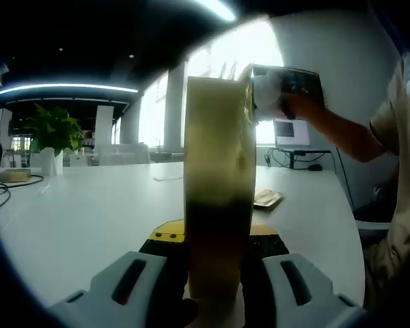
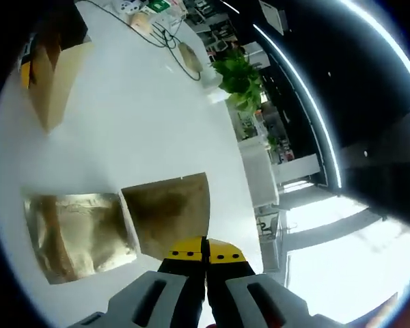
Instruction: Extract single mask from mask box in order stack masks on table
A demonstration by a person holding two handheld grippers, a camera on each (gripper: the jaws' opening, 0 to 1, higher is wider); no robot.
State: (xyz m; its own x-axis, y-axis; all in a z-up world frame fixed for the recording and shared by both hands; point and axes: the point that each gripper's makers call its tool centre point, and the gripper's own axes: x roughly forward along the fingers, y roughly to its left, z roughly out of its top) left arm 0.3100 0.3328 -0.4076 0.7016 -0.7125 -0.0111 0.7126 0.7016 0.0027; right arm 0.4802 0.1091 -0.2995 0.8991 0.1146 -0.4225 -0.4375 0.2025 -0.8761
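L gripper (image 1: 215,290) jaws clamped on mask box (image 1: 219,184), held upright over counter (image 1: 89,212). R gripper (image 2: 205,273) jaws together, tips pinching edge of a mask packet (image 2: 169,212), touching second packet (image 2: 78,232). Risk: thin-edge pinch slips; packet drags neighbour.

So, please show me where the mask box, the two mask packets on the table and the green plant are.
mask box (image 1: 219,198): left gripper view, its narrow side.
mask packets (image 2: 82,232): right gripper view, middle of the shiny packet.
green plant (image 2: 238,78): right gripper view, leaves.
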